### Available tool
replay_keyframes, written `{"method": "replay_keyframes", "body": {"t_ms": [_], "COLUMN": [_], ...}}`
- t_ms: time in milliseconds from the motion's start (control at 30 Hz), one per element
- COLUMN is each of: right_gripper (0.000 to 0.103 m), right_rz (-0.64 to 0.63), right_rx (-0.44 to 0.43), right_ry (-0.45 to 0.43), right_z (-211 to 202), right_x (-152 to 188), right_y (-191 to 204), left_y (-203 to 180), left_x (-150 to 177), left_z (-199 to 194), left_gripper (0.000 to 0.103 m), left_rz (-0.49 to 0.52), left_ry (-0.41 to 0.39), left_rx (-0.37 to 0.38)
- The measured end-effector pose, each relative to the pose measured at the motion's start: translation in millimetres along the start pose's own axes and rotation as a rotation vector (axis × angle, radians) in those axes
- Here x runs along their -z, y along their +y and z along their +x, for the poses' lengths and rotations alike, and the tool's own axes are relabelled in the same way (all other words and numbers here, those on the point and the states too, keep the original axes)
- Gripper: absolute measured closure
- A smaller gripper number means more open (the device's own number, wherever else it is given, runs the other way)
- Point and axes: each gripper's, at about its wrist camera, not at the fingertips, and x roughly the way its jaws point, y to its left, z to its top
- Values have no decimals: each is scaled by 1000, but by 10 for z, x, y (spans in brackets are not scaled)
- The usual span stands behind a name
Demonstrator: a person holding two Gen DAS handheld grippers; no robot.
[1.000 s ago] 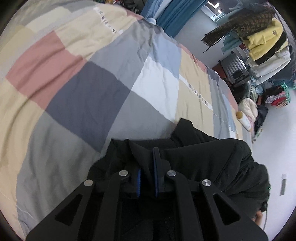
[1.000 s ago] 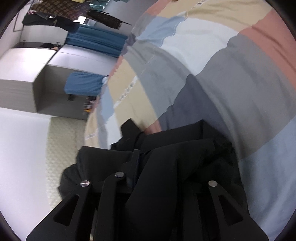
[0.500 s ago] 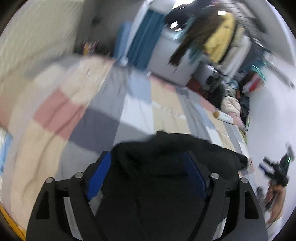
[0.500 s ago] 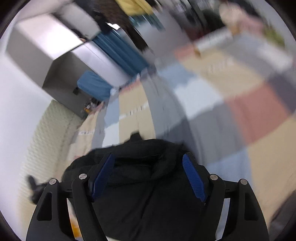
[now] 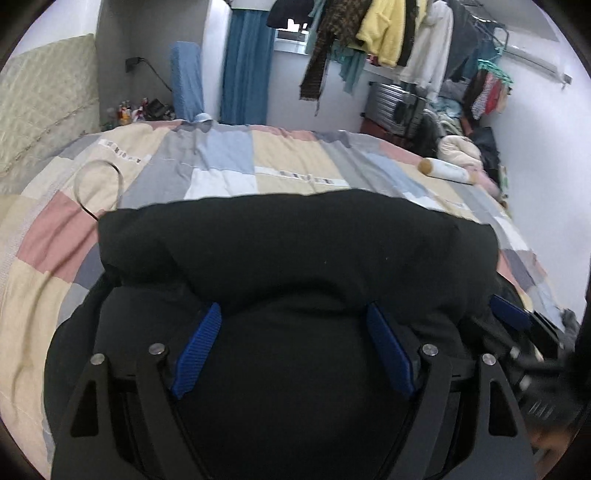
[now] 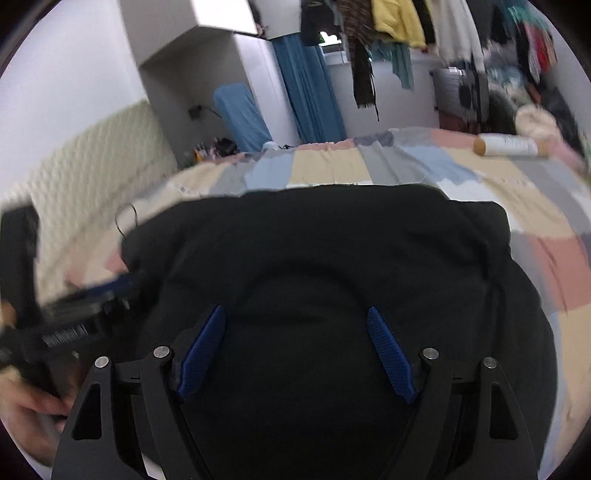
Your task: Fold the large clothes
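Observation:
A large black garment lies folded into a thick bundle on the patchwork bedspread. My left gripper is open, its blue pads spread wide just above the near part of the bundle, holding nothing. The right gripper's blue fingertip shows at the right edge of this view. In the right wrist view the same black garment fills the middle, and my right gripper is open and empty over it. The left gripper appears blurred at the left.
A white roll lies on the far right of the bed. A thin cable loop lies on the bedspread at left. A padded headboard stands left. Hanging clothes and a suitcase stand behind the bed.
Both grippers were shut on the black garment a second ago; both have opened, let it go and pulled back and tilted up, so the whole room shows.

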Motion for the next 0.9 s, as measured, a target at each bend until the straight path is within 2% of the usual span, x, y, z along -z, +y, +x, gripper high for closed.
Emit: {"method": "replay_keyframes", "body": {"t_ms": [133, 333, 467, 667, 800, 900], "right_gripper": [14, 3, 0, 0, 0, 0], "right_rz": [-34, -26, -16, -32, -25, -14], "right_rx": [35, 67, 82, 107, 109, 124], "right_ry": [-30, 24, 38, 42, 23, 15], "right_z": [303, 800, 1042, 1172, 1120, 1050], "right_x": [-132, -483, -624, -663, -622, -577], "right_y": [9, -34, -82, -146, -292, -450], "left_y": [50, 119, 170, 334, 482, 623], "left_x": [-173, -420, -512, -538, -471, -394], "left_z": [257, 646, 819, 898, 849, 805], "left_gripper": [22, 22, 21, 21, 21, 20], "left_rz": [-3, -18, -17, -28, -25, -32], "left_ry": [4, 21, 32, 42, 34, 40], "left_rx": [-45, -104, -130, -157, -197, -186]}}
